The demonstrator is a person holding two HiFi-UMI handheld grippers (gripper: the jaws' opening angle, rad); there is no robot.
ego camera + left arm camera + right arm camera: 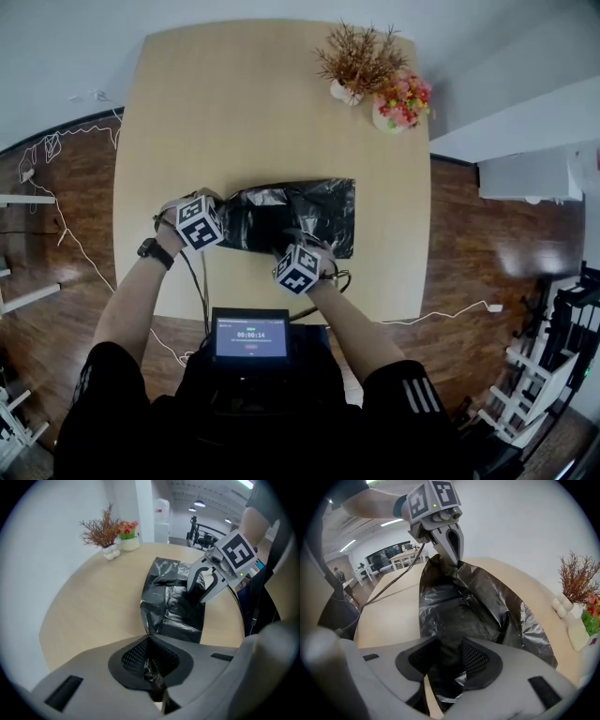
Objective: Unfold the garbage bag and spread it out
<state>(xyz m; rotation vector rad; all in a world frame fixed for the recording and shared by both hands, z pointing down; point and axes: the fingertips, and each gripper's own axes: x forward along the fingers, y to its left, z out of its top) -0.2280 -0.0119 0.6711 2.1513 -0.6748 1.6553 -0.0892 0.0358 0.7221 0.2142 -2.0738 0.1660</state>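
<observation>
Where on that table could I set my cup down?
The table is bare from the garbage bag to the far edge, and along the left side. A narrow strip is free right of the bag. The far right corner holds two potted plants. The near edge is crowded by the left gripper and right gripper, both clamping the bag.

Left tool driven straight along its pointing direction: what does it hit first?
More of the garbage bag: the left tool is shut on its edge and the rest lies directly ahead on the table. The right tool sits further on, probably right of the line.
</observation>
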